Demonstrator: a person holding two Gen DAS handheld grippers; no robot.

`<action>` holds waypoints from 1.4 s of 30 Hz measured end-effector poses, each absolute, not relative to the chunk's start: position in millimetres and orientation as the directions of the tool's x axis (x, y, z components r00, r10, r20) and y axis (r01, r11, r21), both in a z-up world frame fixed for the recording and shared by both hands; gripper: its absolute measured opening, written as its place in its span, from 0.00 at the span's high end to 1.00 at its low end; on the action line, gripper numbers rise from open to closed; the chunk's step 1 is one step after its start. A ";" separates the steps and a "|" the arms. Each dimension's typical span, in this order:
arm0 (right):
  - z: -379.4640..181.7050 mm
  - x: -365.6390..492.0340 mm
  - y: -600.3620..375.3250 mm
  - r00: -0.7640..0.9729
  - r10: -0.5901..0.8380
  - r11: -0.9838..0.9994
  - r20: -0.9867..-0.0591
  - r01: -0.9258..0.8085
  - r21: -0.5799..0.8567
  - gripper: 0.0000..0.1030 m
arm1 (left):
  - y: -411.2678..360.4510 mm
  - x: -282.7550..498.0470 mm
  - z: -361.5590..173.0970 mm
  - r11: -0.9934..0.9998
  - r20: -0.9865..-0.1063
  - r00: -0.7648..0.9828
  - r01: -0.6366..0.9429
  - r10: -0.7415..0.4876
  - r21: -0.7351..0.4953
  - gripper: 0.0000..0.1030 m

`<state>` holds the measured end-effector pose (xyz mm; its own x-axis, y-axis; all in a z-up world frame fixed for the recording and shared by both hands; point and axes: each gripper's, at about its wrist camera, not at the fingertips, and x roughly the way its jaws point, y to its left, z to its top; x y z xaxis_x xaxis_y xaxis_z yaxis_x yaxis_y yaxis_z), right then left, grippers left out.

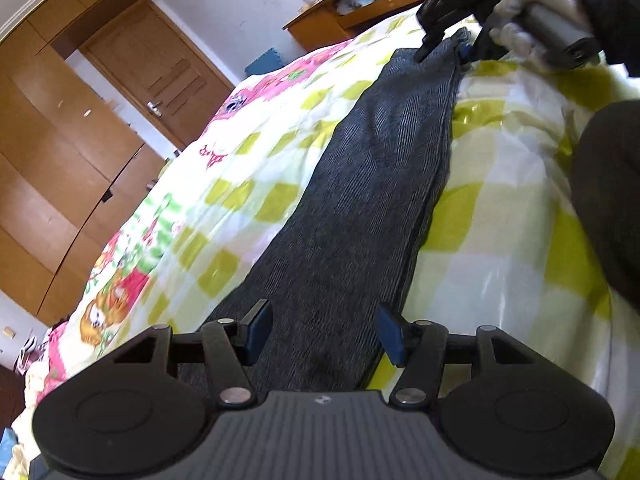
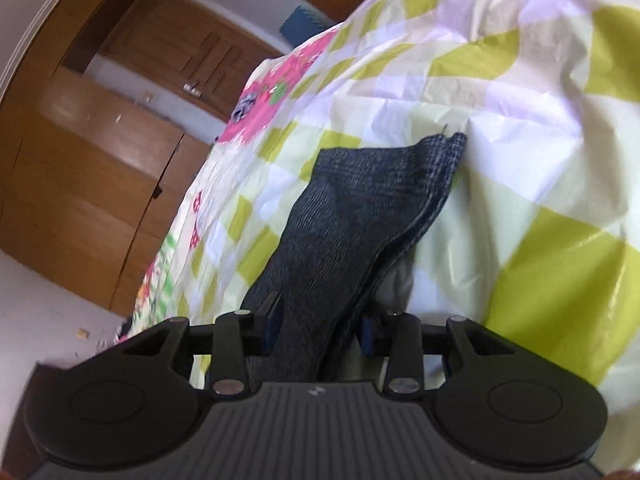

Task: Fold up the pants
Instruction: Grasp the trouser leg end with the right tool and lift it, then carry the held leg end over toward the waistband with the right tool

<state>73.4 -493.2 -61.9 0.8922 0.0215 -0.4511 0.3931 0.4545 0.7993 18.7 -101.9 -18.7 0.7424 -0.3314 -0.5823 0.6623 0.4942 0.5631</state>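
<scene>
Spread under everything, a checkered bedcover in yellow-green and white. On it, stretched ahead of the left gripper, the dark grey pants folded lengthwise; blue pads apart, the cloth lying under the gap and not pinched. Only in the left view: a white-gloved hand carrying the right gripper at the far end of the pants. Only in the right view: that end lifted, fabric bunched between the fingers, clamped. A shelf with clutter far behind, contents blurred.
</scene>
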 end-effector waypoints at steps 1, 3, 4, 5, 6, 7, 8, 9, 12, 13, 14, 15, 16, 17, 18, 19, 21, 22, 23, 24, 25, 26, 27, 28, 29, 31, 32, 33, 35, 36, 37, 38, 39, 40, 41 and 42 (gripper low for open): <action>-63.3 73.1 -495.5 0.902 0.025 0.437 -0.432 0.379 0.816 0.63 | -106.4 21.5 -17.7 0.497 -0.583 0.740 0.664 -0.334 0.558 0.32; -63.4 76.0 -494.7 0.899 0.019 0.454 -0.437 0.381 0.805 0.63 | -114.6 27.0 -13.8 0.523 -0.580 0.736 0.667 -0.350 0.531 0.32; -62.7 80.0 -493.2 0.894 0.021 0.481 -0.447 0.383 0.789 0.63 | -118.3 30.2 -11.5 0.540 -0.579 0.729 0.673 -0.366 0.506 0.32; -63.7 83.7 -493.1 0.890 0.022 0.491 -0.455 0.386 0.781 0.63 | -122.0 32.9 -9.8 0.559 -0.574 0.725 0.675 -0.380 0.482 0.32; -64.8 87.8 -495.4 0.891 0.029 0.480 -0.454 0.386 0.788 0.63 | -125.7 35.3 -9.7 0.573 -0.567 0.726 0.673 -0.390 0.467 0.32; -67.2 89.8 -498.8 0.895 0.039 0.459 -0.445 0.379 0.804 0.64 | -130.0 37.6 -11.1 0.580 -0.567 0.721 0.677 -0.399 0.453 0.31; -68.8 91.1 -503.5 0.896 0.043 0.433 -0.442 0.382 0.817 0.65 | -134.8 40.7 -14.2 0.583 -0.583 0.704 0.690 -0.405 0.429 0.31; -68.5 93.7 -508.1 0.892 0.041 0.405 -0.451 0.398 0.823 0.83 | -138.8 44.7 -19.1 0.586 -0.619 0.670 0.713 -0.409 0.385 0.32; -52.1 85.6 -516.0 0.908 0.026 0.354 -0.419 0.384 0.853 0.93 | -142.8 48.3 -28.0 0.630 -0.650 0.639 0.715 -0.412 0.304 0.34; -42.2 81.9 -514.8 0.918 0.016 0.371 -0.396 0.362 0.855 0.93 | -142.5 48.0 -25.9 0.631 -0.655 0.622 0.726 -0.429 0.276 0.33; -29.1 77.1 -511.6 0.922 -0.004 0.411 -0.386 0.354 0.840 0.93 | -142.4 48.1 -24.0 0.620 -0.670 0.582 0.752 -0.462 0.226 0.33; -17.2 71.3 -508.7 0.925 -0.025 0.447 -0.378 0.349 0.824 0.93 | -142.9 46.6 -22.5 0.615 -0.674 0.555 0.766 -0.487 0.186 0.33; -8.8 65.6 -506.8 0.928 -0.044 0.467 -0.369 0.346 0.814 0.93 | -144.6 42.6 -22.3 0.606 -0.668 0.552 0.773 -0.500 0.186 0.33; -3.3 61.5 -505.8 0.928 -0.063 0.484 -0.368 0.351 0.802 0.93 | -147.9 38.1 -23.0 0.596 -0.657 0.565 0.774 -0.499 0.213 0.33; -1.0 60.8 -504.6 0.915 -0.085 0.499 -0.394 0.382 0.778 0.93 | -149.6 33.9 -24.6 0.589 -0.646 0.580 0.771 -0.496 0.241 0.33; 0.0 61.4 -503.7 0.896 -0.091 0.503 -0.434 0.418 0.757 0.93 | -149.3 30.4 -25.1 0.588 -0.637 0.592 0.767 -0.494 0.256 0.33; 9.5 61.2 -494.7 0.888 -0.084 0.540 -0.453 0.423 0.728 0.93 | -140.1 26.2 -19.4 0.591 -0.632 0.589 0.768 -0.504 0.245 0.33; 21.2 61.4 -484.5 0.893 -0.086 0.582 -0.442 0.405 0.705 0.93 | -130.6 23.1 -15.0 0.598 -0.623 0.592 0.766 -0.511 0.237 0.32; 33.8 64.2 -472.9 0.900 -0.076 0.624 -0.428 0.378 0.684 0.93 | -121.5 20.6 -10.1 0.611 -0.612 0.606 0.755 -0.509 0.239 0.32; 48.0 68.8 -458.7 0.908 -0.056 0.667 -0.415 0.343 0.661 0.93 | -110.6 17.8 -6.5 0.624 -0.600 0.625 0.740 -0.500 0.250 0.32; 62.7 73.3 -442.5 0.914 -0.036 0.713 -0.404 0.307 0.631 0.93 | -99.1 14.9 -3.7 0.640 -0.588 0.647 0.721 -0.485 0.266 0.32; 76.4 80.1 -422.8 0.917 -0.016 0.760 -0.397 0.270 0.592 0.93 | -86.7 16.1 -1.0 0.658 -0.577 0.670 0.700 -0.468 0.278 0.32; 88.5 87.3 -400.9 0.920 0.004 0.804 -0.393 0.230 0.548 0.93 | -75.2 16.8 1.2 0.678 -0.568 0.689 0.678 -0.450 0.284 0.32; 98.5 94.7 -379.5 0.921 0.029 0.838 -0.390 0.190 0.511 0.93 | -61.9 17.4 3.4 0.700 -0.560 0.709 0.652 -0.428 0.291 0.32; 107.0 103.6 -354.4 0.920 0.063 0.866 -0.387 0.143 0.480 0.93 | -49.1 17.5 4.8 0.723 -0.550 0.734 0.621 -0.399 0.304 0.32; 116.8 120.2 -304.1 0.910 0.127 0.906 -0.396 0.055 0.419 0.93 | -20.1 16.9 7.4 0.766 -0.526 0.784 0.547 -0.329 0.337 0.32; 119.7 126.0 -278.3 0.902 0.156 0.923 -0.403 0.013 0.384 0.93 | -6.1 16.5 7.4 0.786 -0.511 0.808 0.508 -0.293 0.353 0.32; 120.7 130.8 -250.0 0.891 0.185 0.939 -0.414 -0.035 0.343 0.93 | 7.7 16.1 7.0 0.805 -0.500 0.828 0.467 -0.254 0.366 0.29; 118.2 138.5 -196.2 0.863 0.247 0.952 -0.441 -0.131 0.277 0.93 | 36.1 18.1 5.4 0.843 -0.484 0.858 0.382 -0.171 0.379 0.25; 115.2 142.1 -169.4 0.843 0.286 0.949 -0.456 -0.181 0.260 0.93 | 50.9 18.7 3.3 0.860 -0.482 0.867 0.339 -0.128 0.382 0.25; 111.2 145.4 -144.4 0.822 0.321 0.942 -0.470 -0.226 0.249 0.93 | 66.6 19.6 1.2 0.874 -0.483 0.872 0.297 -0.085 0.383 0.25; 106.4 148.2 -119.5 0.801 0.351 0.934 -0.484 -0.263 0.242 0.93 | 82.4 20.4 -1.3 0.887 -0.485 0.873 0.258 -0.044 0.383 0.25; 100.3 151.6 -95.0 0.779 0.379 0.925 -0.500 -0.299 0.235 0.93 | 97.4 21.5 -4.4 0.899 -0.496 0.868 0.226 -0.011 0.375 0.25; 93.5 154.5 -71.6 0.757 0.399 0.917 -0.517 -0.331 0.223 0.93 | 109.6 23.5 -8.2 0.911 -0.512 0.859 0.197 0.019 0.363 0.25; 86.2 156.3 -48.4 0.736 0.412 0.910 -0.537 -0.362 0.202 0.93 | 122.0 24.8 -12.6 0.923 -0.526 0.849 0.165 0.046 0.347 0.25; 77.8 156.2 -24.7 0.714 0.422 0.901 -0.559 -0.397 0.173 0.93 | 133.0 25.3 -17.4 0.933 -0.541 0.838 0.142 0.065 0.331 0.24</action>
<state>156.2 -24.7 77.8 0.7138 0.4216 -0.5592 -0.3969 0.9014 0.1729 25.3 133.0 -17.4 0.8384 0.0645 -0.5412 0.1416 0.9331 0.3307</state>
